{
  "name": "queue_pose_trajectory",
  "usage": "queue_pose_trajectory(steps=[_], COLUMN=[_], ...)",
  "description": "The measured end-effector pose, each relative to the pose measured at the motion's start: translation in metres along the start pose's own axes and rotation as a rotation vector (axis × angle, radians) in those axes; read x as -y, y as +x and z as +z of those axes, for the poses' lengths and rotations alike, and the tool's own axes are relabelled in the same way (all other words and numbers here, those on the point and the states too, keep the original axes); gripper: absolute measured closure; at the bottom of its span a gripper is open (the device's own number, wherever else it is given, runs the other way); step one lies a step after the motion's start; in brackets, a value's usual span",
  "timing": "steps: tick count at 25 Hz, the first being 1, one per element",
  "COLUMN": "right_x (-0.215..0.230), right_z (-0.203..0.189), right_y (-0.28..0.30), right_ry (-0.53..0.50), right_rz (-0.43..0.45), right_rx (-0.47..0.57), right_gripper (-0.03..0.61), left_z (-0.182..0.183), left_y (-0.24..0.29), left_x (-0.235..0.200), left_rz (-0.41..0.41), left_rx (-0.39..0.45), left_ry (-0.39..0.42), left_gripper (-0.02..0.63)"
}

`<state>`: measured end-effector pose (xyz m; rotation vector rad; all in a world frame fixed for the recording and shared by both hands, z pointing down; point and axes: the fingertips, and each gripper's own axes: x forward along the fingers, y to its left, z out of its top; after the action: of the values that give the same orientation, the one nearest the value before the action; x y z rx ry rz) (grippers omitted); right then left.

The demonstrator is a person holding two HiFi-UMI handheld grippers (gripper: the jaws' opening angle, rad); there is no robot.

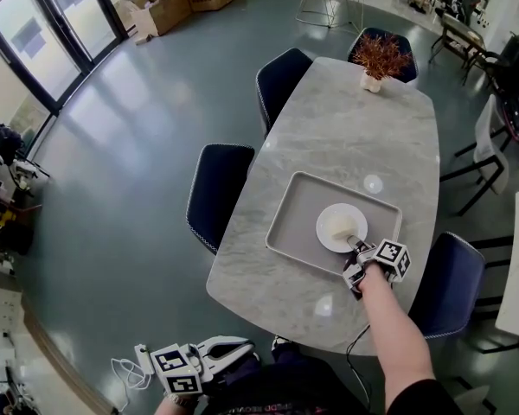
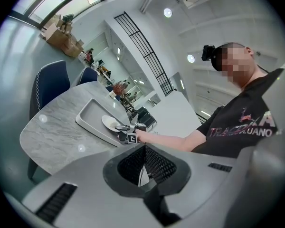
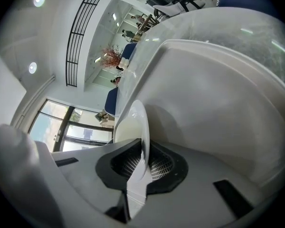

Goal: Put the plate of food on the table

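Looking down on marble surface point(image 1: 346, 137) flanked by dark blue chairs point(image 1: 281, 76). Pinching near rim of round white plate point(image 1: 337, 227), face up inside grey tray point(image 1: 285, 223) set lengthwise across surface, between right gripper point(image 1: 356, 245) jaws. Holding left gripper point(image 1: 229, 346) low, off near edge, jaws pressed together on nothing.

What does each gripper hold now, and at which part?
The right gripper grips the plate by its near rim. The left gripper holds nothing.
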<state>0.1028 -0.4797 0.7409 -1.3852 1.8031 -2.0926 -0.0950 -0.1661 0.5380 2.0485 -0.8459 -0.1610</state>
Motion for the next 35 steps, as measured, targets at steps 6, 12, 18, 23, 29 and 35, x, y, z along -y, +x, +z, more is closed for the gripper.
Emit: queue_pose_trajectory(steps=[6,12,18,23,29,35], right_x=[0.001,0.003,0.003,0.002,0.002,0.003], right_z=[-0.001,-0.001,-0.001,0.000,0.003,0.011], right_y=[0.001,0.004,0.003,0.001,-0.003,-0.009], right_ry=[-0.024,-0.107,-0.259,-0.350,-0.446,-0.411], right_rz=[-0.041,-0.118,-0.215,-0.256,-0.296,-0.298], right_rx=[-0.010,-0.051,-0.118,-0.144,-0.160,-0.101], right_gripper=[0.546,0.531,0.498,0.483,0.476,0.472], left_z=[-0.003,-0.002,-0.005,-0.003,-0.004,0.001], left_y=[-0.004,-0.005,-0.005,-0.007,-0.011,-0.016], left_x=[-0.001,-0.003,-0.001,-0.001,-0.003,-0.001], left_rz=[0.004,0.001,-0.001,-0.007,-0.015,-0.017], left_rx=[0.015,0.026,0.028,0.036,0.039,0.042], left_ry=[-0.014,-0.014,-0.020,-0.025,-0.028,-0.027], left_gripper=[0.607,0.606,0.607,0.606,0.606,0.606])
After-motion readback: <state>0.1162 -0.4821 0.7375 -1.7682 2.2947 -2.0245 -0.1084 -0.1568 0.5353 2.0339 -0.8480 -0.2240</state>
